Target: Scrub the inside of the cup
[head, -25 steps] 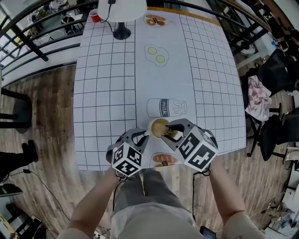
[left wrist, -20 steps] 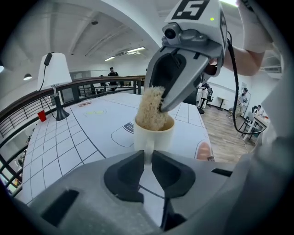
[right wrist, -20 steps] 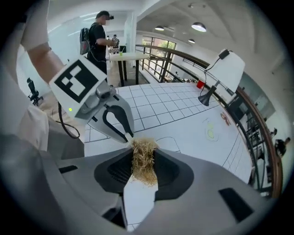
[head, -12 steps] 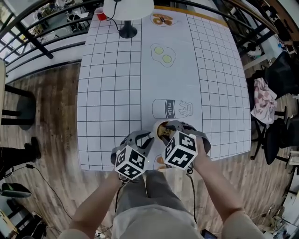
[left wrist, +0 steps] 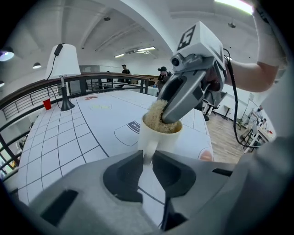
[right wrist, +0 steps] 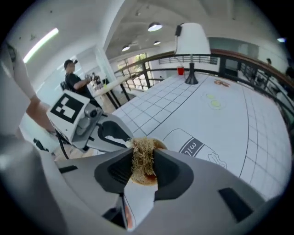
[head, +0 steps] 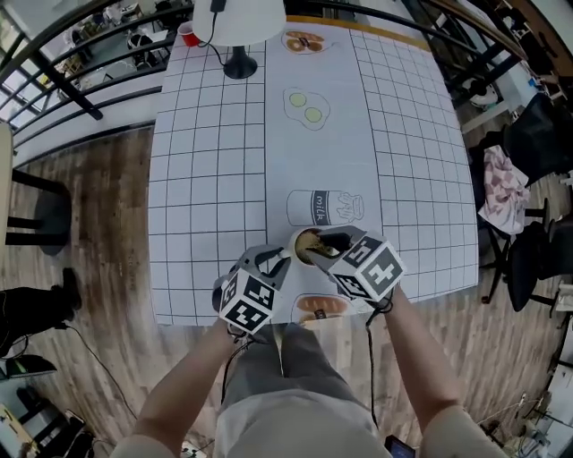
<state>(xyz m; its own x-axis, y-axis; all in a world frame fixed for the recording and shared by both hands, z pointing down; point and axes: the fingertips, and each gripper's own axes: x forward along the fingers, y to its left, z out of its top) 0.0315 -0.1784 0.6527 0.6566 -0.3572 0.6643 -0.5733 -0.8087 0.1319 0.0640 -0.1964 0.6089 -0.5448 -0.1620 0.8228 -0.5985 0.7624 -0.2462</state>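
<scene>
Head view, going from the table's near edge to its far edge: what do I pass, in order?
Orange food print → cup with a scrubber in it → milk print → egg print → lamp base.

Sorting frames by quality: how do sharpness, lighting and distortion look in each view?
Head view: evenly lit, sharp, edges bowed. Left gripper view: strong fisheye, black corners, cup sharp, ceiling light blown out. Right gripper view: same fisheye, scrubber crisp.
</scene>
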